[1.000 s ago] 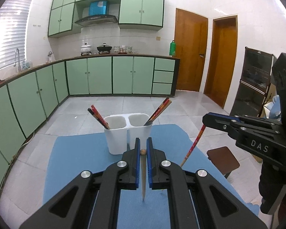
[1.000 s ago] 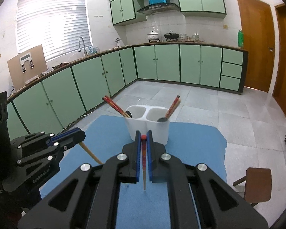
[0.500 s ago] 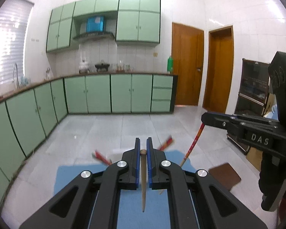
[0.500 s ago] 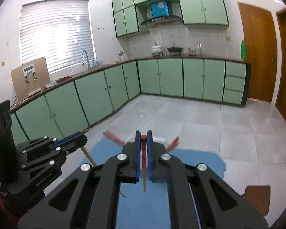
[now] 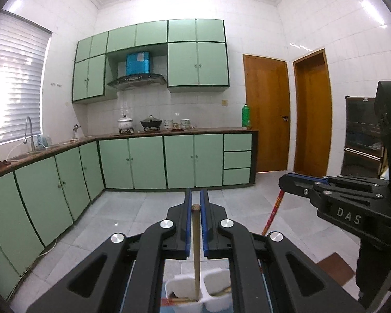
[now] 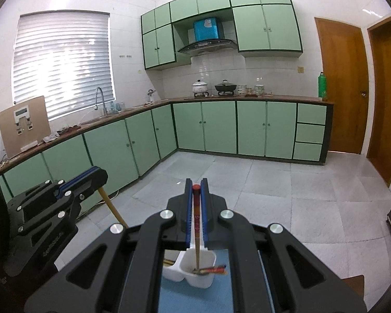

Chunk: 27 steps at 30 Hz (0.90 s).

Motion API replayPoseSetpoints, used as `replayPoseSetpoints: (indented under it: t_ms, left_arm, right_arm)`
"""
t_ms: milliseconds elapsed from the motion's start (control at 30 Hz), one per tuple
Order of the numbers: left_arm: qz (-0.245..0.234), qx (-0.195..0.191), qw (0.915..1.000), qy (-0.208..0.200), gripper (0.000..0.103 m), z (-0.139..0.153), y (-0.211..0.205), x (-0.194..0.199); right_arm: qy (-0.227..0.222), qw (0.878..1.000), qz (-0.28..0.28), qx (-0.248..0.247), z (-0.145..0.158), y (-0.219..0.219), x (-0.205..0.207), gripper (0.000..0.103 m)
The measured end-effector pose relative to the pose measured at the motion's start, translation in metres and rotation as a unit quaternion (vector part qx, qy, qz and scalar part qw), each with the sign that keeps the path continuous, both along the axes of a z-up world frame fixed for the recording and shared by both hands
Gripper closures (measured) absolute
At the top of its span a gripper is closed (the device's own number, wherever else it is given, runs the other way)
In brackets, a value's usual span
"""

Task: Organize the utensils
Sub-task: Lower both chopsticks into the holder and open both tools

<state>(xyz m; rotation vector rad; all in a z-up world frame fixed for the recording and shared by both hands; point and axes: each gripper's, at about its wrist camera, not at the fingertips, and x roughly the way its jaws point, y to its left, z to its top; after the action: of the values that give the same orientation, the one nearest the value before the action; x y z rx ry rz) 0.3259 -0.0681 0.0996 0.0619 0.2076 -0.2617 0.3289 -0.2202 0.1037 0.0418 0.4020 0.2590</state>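
My left gripper [image 5: 195, 198] is shut on a plain wooden chopstick [image 5: 196, 247] that hangs down, its tip over the white two-compartment holder [image 5: 213, 287] near the divider. My right gripper [image 6: 196, 185] is shut on a red-topped chopstick [image 6: 196, 224]; its tip hangs over the holder's [image 6: 198, 279] right compartment, where red chopsticks [image 6: 211, 270] lean. Each gripper shows in the other's view: the right gripper [image 5: 286, 180] with its red chopstick [image 5: 272, 215], and the left gripper [image 6: 99, 174] with its wooden chopstick [image 6: 113, 210]. Both arms largely hide the holder.
The holder stands on a blue mat [image 6: 195, 300]. A brown stool [image 5: 333, 268] sits low on the right. Green kitchen cabinets [image 5: 148, 161] and two wooden doors [image 5: 266, 114] line the far walls across a tiled floor.
Both grippers have risen and moved forward over the holder, each still holding its chopstick. The holder has slid from the middle of each view down to the bottom edge under the fingers.
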Motion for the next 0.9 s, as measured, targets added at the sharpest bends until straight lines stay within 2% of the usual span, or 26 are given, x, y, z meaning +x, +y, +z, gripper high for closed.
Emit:
replayPoseSetpoints:
  t_ms: [167,400,567,633,700,767,800,833,900]
  left_arm:
    - [0.001,-0.010,0.9999,0.010,0.097,-0.030,0.000,0.025]
    - [0.015,-0.010,0.9979,0.062,0.096,-0.070,0.009,0.047]
    - [0.018,-0.007,0.9961,0.087,0.085,-0.086,0.016,0.049]
    - [0.019,-0.012,0.9959,0.087,0.080,-0.085,0.020,0.044]
    - [0.025,-0.015,0.9964,0.080,0.067,-0.081,0.025,0.034]
    - [0.028,-0.021,0.9969,0.071,0.058,-0.075,0.031,0.026]
    - [0.029,-0.025,0.9970,0.067,0.052,-0.072,0.034,0.020]
    - [0.033,-0.029,0.9971,0.062,0.049,-0.069,0.037,0.009]
    - [0.035,-0.031,0.9972,0.059,0.042,-0.066,0.041,-0.003]
  right_arm:
    - [0.013,1.000,-0.002,0.000,-0.028,0.005,0.021,0.098]
    - [0.061,0.998,0.012,-0.015,-0.074,0.014,0.034,0.097]
    - [0.087,0.996,0.011,-0.019,-0.093,0.018,0.031,0.094]
    - [0.084,0.996,0.006,-0.017,-0.093,0.012,0.026,0.093]
    - [0.074,0.997,-0.008,-0.003,-0.088,0.001,0.016,0.076]
    - [0.064,0.998,-0.020,0.013,-0.084,-0.011,0.004,0.066]
    - [0.059,0.998,-0.025,0.019,-0.081,-0.018,-0.004,0.065]
    - [0.056,0.998,-0.028,0.022,-0.080,-0.022,-0.009,0.063]
    - [0.046,0.998,-0.037,0.032,-0.077,-0.034,-0.027,0.052]
